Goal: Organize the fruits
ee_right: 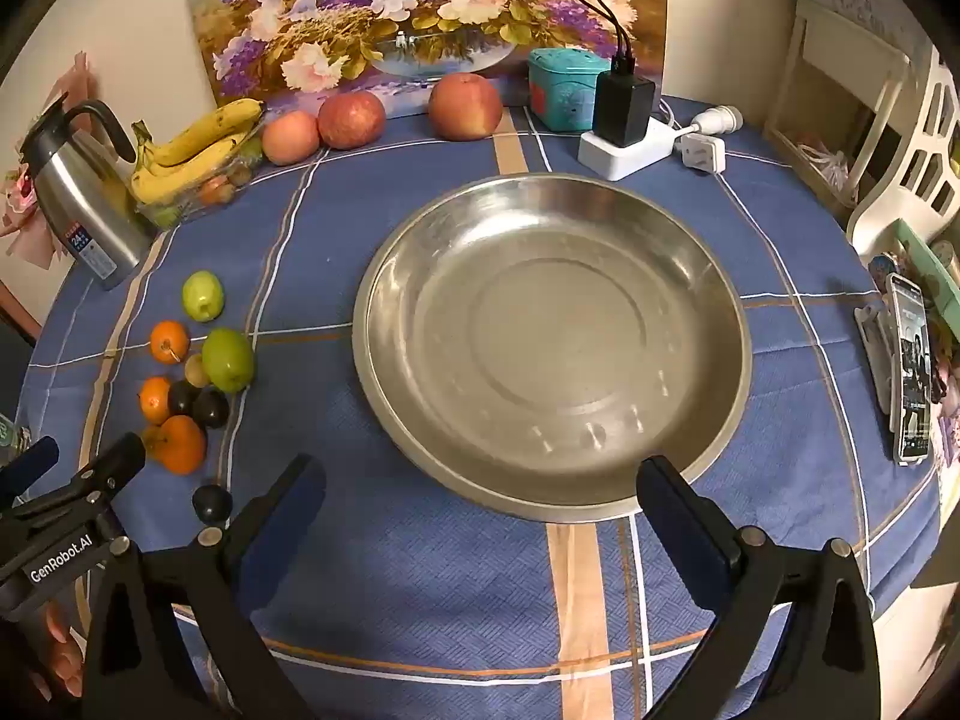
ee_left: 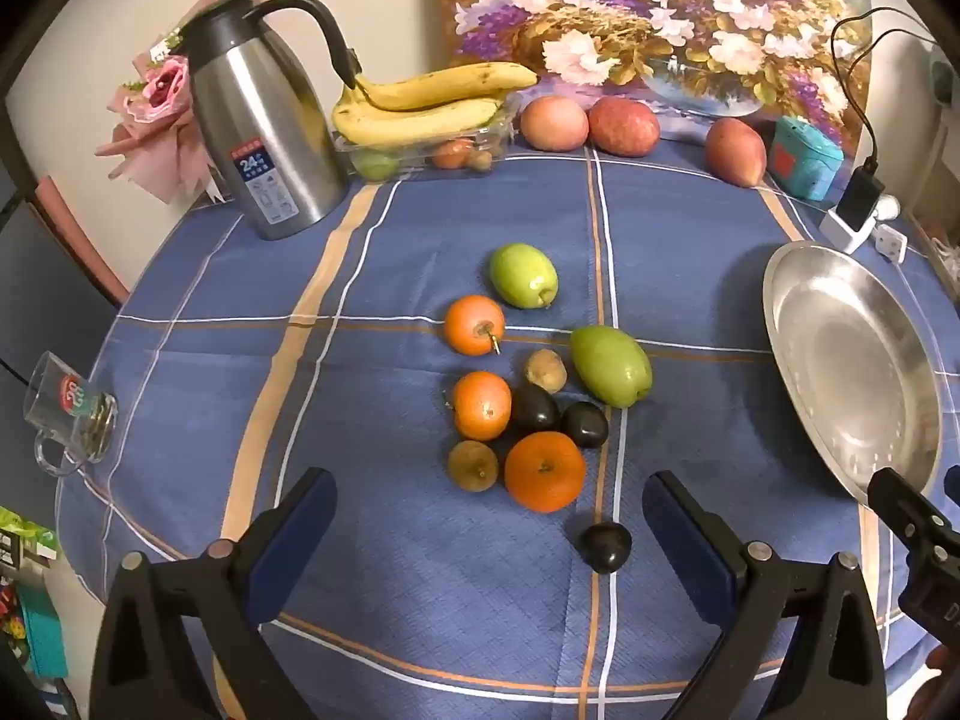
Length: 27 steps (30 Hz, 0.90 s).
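Loose fruit lies in a cluster on the blue checked tablecloth: three oranges, the nearest one [ee_left: 544, 471] large, two green fruits [ee_left: 610, 365] [ee_left: 523, 274], two brown fruits [ee_left: 472, 465], and dark plums [ee_left: 584, 423], one plum [ee_left: 606, 545] apart at the front. My left gripper [ee_left: 489, 510] is open and empty just in front of the cluster. A round empty steel plate [ee_right: 708, 276] lies to the right. My right gripper [ee_right: 480, 492] is open and empty at the plate's near rim.
At the back stand a steel thermos jug [ee_left: 264, 120], a clear tray with bananas [ee_left: 420, 102], three apples [ee_left: 623, 126], a teal tin [ee_right: 561, 87], and a power strip with charger [ee_right: 624, 138]. A glass mug [ee_left: 72, 414] sits at the left edge, a phone [ee_right: 912, 372] at the right.
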### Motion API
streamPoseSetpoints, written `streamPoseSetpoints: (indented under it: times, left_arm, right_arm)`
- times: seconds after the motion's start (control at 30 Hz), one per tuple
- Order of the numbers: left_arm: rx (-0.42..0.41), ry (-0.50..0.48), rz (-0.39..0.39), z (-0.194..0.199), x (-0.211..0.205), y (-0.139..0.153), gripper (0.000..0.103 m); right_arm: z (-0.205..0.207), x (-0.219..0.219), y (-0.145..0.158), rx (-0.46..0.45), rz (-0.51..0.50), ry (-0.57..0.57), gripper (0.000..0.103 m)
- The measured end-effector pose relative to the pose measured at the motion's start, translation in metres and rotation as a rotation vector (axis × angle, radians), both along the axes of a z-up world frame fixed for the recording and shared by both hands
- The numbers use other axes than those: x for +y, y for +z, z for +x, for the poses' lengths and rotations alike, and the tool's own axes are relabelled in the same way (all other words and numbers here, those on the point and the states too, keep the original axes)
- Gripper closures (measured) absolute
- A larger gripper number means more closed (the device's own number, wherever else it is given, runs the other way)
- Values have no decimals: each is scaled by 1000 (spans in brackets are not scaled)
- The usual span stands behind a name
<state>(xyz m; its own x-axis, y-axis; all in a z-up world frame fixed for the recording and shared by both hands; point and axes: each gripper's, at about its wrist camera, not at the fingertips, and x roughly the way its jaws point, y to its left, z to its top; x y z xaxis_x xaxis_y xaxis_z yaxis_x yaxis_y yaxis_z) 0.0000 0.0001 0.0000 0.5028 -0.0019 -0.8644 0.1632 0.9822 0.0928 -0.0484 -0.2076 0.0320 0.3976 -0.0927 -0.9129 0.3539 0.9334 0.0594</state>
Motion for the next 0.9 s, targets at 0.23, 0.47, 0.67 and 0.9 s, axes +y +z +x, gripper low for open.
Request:
streamPoseSetpoints:
  times: [0.23,0.47,0.67,0.9]
  left_arm:
    - [3,0,3,0,0,0,0]
    - [4,1,1,3,-12,0,0]
    - [3,0,-1,0,-8,0,0]
    - [4,-5,-3,-2,-10,0,0]
  right_arm:
    - [-1,0,-1,1,1,0,0]
    - [-1,0,-1,2,1,1,0]
    - [-1,0,-1,2,1,0,0]
    - [-1,-3,-1,0,-2,6,0]
